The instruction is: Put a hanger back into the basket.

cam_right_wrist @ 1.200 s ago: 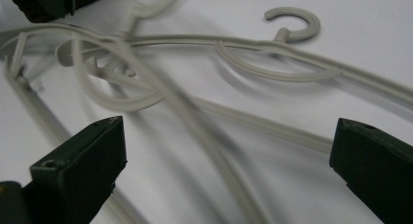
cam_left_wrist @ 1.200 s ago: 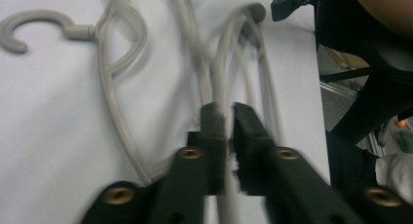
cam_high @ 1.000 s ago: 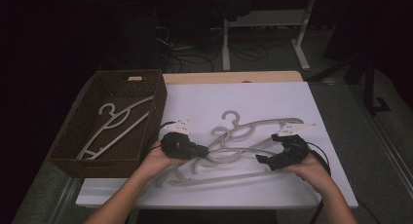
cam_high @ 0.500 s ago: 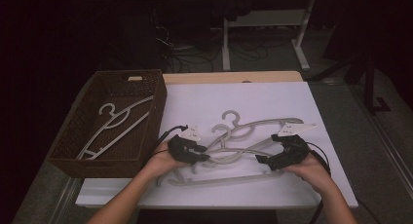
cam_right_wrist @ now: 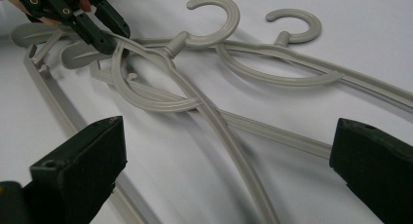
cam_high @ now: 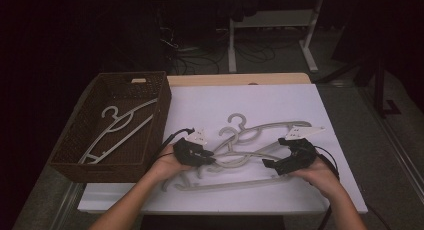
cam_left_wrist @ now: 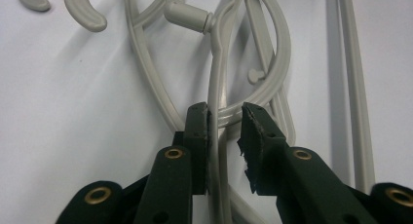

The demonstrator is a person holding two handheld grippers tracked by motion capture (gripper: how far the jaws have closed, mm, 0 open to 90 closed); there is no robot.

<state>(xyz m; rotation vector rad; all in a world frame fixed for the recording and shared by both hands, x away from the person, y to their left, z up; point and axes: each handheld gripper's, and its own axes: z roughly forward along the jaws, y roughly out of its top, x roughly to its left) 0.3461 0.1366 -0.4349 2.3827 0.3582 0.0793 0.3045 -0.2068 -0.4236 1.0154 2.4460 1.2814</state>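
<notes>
Dark floor with cables and white desk legs lies beyond the white tabletop. Left of the tabletop's middle sits a brown wicker basket with one grey hanger lying inside. Right of the basket, near the front edge, a tangle of grey plastic hangers lies flat, hooks pointing away from the person. At the pile's basket side, the left tongs straddle one hanger arm; the left jaw touches it while a gap remains at the right jaw, so they are slightly parted and not clamped. At the pile's far side from the basket, the right tongs are spread wide, just above the hanger arms and gripping nothing.
</notes>
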